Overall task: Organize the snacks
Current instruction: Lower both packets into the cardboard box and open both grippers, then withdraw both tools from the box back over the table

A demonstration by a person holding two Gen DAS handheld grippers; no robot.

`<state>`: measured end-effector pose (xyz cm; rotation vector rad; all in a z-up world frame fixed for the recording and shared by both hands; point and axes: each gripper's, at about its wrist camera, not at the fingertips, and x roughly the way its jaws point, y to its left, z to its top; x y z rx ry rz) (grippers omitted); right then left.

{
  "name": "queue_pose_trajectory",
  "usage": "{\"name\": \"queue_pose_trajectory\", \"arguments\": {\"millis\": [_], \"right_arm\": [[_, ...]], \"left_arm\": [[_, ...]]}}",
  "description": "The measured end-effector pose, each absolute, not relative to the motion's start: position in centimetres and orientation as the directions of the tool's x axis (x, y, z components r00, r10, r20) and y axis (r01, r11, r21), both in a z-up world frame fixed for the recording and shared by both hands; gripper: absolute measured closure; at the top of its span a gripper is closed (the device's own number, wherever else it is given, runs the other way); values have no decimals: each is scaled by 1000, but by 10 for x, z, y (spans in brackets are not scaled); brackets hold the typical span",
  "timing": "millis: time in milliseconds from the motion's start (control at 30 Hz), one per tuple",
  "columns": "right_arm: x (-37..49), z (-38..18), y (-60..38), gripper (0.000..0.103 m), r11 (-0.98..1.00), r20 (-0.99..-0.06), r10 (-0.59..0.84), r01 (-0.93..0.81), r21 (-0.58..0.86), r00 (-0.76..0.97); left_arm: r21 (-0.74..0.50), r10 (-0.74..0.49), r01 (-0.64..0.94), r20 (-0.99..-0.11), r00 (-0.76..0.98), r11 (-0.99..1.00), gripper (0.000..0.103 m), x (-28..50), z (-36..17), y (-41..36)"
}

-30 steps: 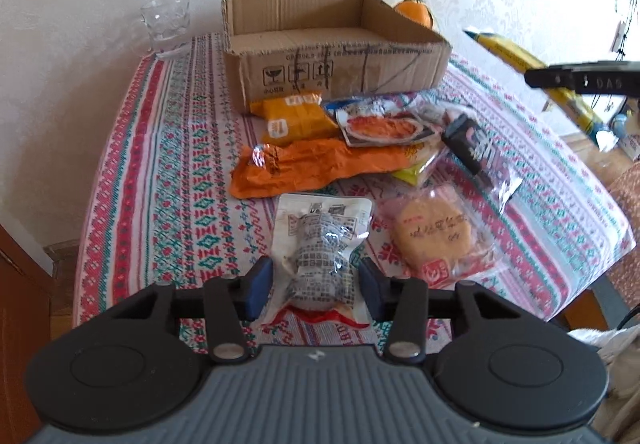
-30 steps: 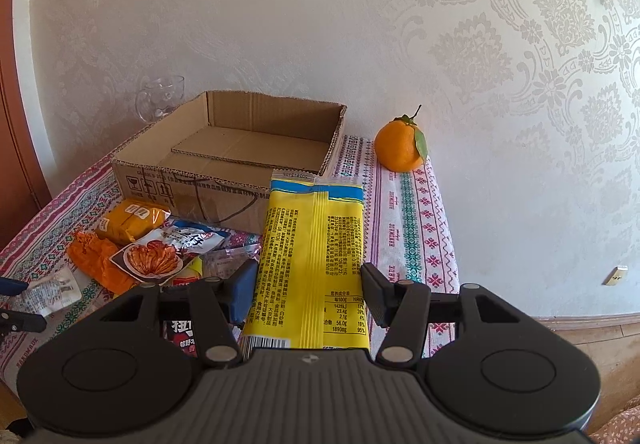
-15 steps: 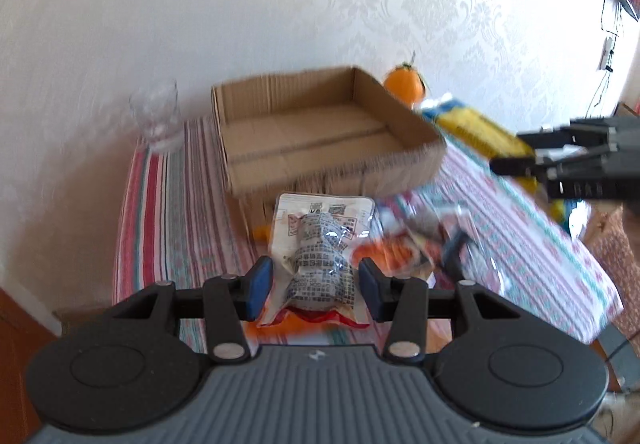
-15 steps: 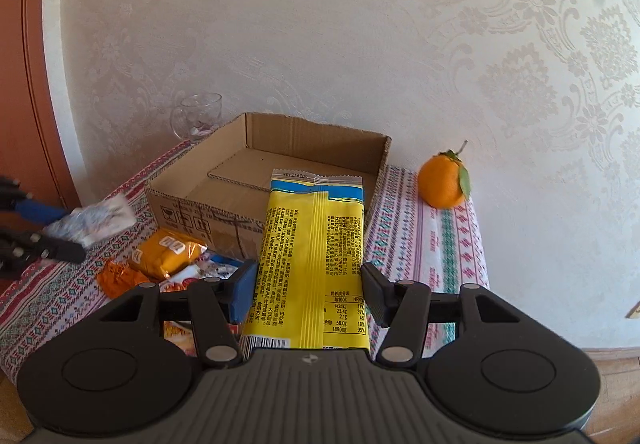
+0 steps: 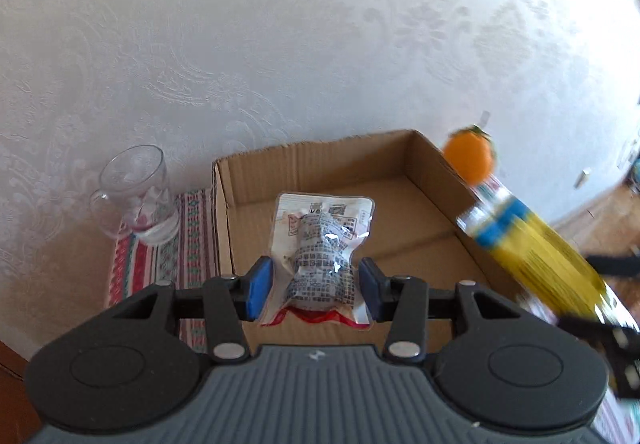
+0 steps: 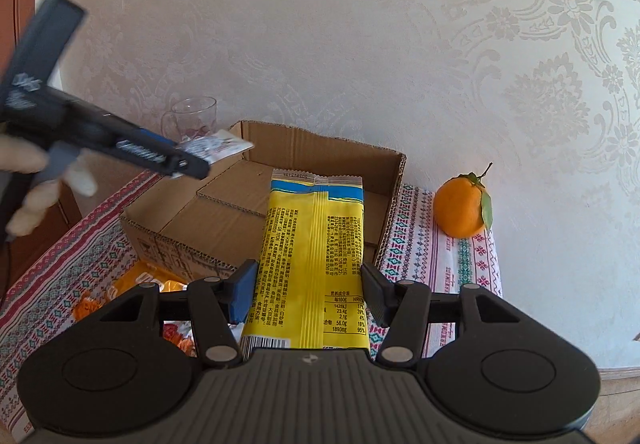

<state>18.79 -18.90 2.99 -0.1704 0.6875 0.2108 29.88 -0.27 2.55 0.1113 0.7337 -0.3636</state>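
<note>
Snack packets are the matter here, two of them held above an open brown cardboard box (image 5: 400, 212) on a table with a red, green and white patterned cloth (image 6: 64, 284). At the far left a clear glass mug (image 5: 134, 196) stands on the cloth beside the box's left wall, close to the white embossed wall. The left gripper (image 5: 316, 286) is clamped on a clear vacuum-sealed packet with grey print and a red bottom edge (image 5: 324, 256); the packet's long axis runs away from the gripper toward the box's back wall, and it hangs over the bare box floor. In the right wrist view this gripper reaches in from the left over the box's left rim, carried by a hand in a pale glove (image 6: 28, 180). Further right, the right gripper (image 6: 308, 294) is closed on a long yellow packet with a blue band at its far end (image 6: 312, 244); its long axis points forward, far end above the box's front right part. Orange wrapped snacks (image 6: 136, 284) lie on the cloth before the box. At the right a round orange fruit with a green leaf (image 6: 460, 210) sits clear of the box, near the wall
</note>
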Motion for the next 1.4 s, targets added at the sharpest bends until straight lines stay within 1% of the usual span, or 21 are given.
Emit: {"name": "queue_pose_trajectory", "arguments": {"millis": [67,100,200,267,300,333,567,667,900,1067,1133,1200,1267,1300,1367,1400], "right_arm": [[191,30,-189,42,966,-643,134,-244,-85,754],[192,31,-189,42,966,-643,133,-243,-85,754],[194,30,-187,42,967,-645,128,-239,-86,754],[195,30,-187,42,968,-647,128,-237,-85,752],[196,29,-186,42,967,-649,128,-238,-86,750],[197,29,-185,42,967,-651,127,-239,-86,749],[222,33,-173,42,963,-656,142,-256,-81,741],[242,33,-164,42,961,-667,140,-263,-86,732],[299,19,-143,42,963,-720,142,-264,-59,679],[341,0,-131,42,977,-751,103,-207,-46,653],[356,-8,-127,39,982,-765,79,-183,-51,639],[364,-13,-128,21,984,-772,97,-177,-20,629],[364,-13,-131,8,984,-763,131,-179,20,633],[361,-11,-133,3,983,-756,144,-182,33,639],[351,-6,-137,0,980,-743,159,-194,40,650],[347,-4,-138,0,980,-738,156,-196,34,656]], "left_arm": [[-46,-276,335,-675,684,941,56,319,19,-6],[-43,-267,325,-676,687,945,49,328,14,-9],[-39,-229,283,-698,679,958,45,345,2,-12],[-18,-212,277,-691,691,961,38,341,-1,-13],[-18,-215,278,-686,695,960,30,338,-2,-13],[-21,-221,283,-681,698,959,25,335,-2,-11],[-19,-236,302,-669,704,953,23,318,1,-3],[5,-223,304,-667,711,953,19,312,5,-1],[40,-200,300,-659,725,953,18,291,10,12],[22,-211,298,-657,724,954,18,282,12,22],[20,-215,301,-656,724,953,18,279,14,24],[19,-213,298,-656,724,955,18,278,14,25],[12,-218,299,-655,723,954,19,276,15,27],[10,-221,301,-655,723,954,19,275,15,28],[13,-223,305,-652,724,952,19,273,15,28],[14,-223,305,-650,726,952,19,271,16,27]]}}
